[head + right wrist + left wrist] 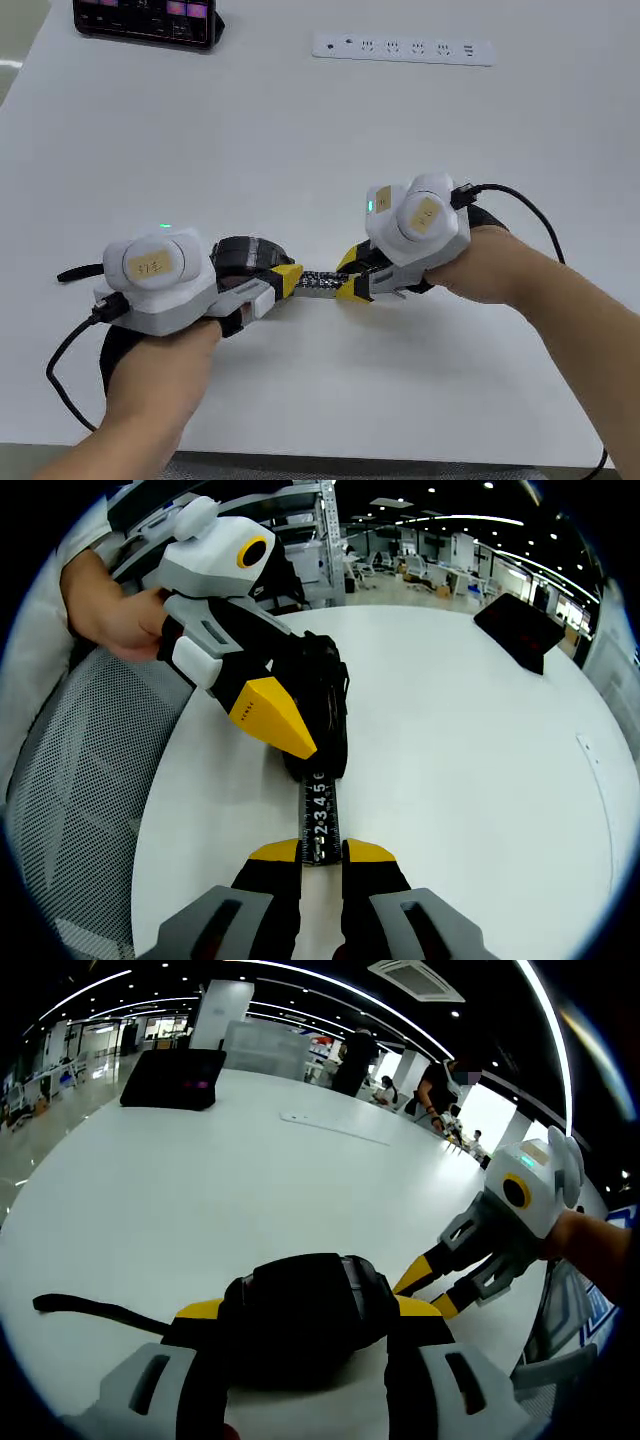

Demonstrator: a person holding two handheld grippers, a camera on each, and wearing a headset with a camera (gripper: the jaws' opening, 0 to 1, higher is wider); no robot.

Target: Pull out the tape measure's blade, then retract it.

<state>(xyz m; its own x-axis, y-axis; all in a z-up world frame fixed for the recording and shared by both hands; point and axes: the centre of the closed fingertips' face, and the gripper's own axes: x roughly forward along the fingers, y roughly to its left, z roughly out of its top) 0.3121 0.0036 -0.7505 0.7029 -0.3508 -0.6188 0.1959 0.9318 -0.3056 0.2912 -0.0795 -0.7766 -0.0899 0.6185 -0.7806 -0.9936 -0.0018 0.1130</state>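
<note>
A black tape measure (247,256) rests on the white table, clamped between the yellow-tipped jaws of my left gripper (272,281). In the left gripper view its case (300,1305) bulges between the jaws, with a black wrist strap (95,1310) trailing left. A short length of blade (320,282) with black numbers runs from the case to my right gripper (352,277), which is shut on the blade's end. In the right gripper view the blade (320,815) leads from the case (318,705) to my right gripper (321,852). The two grippers sit close together.
A white power strip (403,47) lies at the table's far side, and a black device with a lit screen (148,20) stands at the far left. Black cables trail from both grippers. A mesh chair (80,810) is beside the table's near edge.
</note>
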